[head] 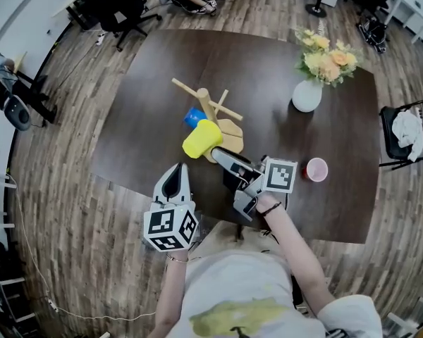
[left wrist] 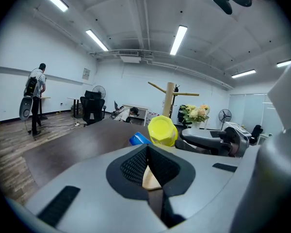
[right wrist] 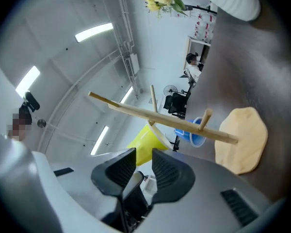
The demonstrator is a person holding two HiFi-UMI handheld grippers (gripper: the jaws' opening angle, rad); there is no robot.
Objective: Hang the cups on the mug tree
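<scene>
- A person's 2 arms reach in over the near edge of a dark worktop (head: 155, 83). Each ends in a tool that carries a marker cube.
- The left hand-held gripper (head: 179, 167) hovers over the near edge, its jaws pressed together tip to tip and pinching nothing.
- The right hand-held gripper (head: 220, 153), just beside it, has its jaws drawn close on the yellow cup (head: 200, 139). It seems to pinch the cup near its rim, though the crowded view leaves the exact spot unclear.
- The yellow cup is tilted, with its base turned toward the left hand-held gripper. It is just in front of the mug tree (head: 206, 103) and over the tree's round wooden foot.
- The mug tree stands upright near the middle of the worktop, its pegs angled outward.
- The blue cup (head: 193, 117) is just beside the post, on its left in the head view.
- 1 pink cup (head: 316, 168) stands upright, well apart to the right, near the front edge.
- Farther back, a white vase (head: 307, 96) of pale flowers (head: 328, 56) stands toward the right corner.
- Beyond the worktop, black office chairs (head: 123, 9) stand on a wood-plank floor (head: 70, 210).
</scene>
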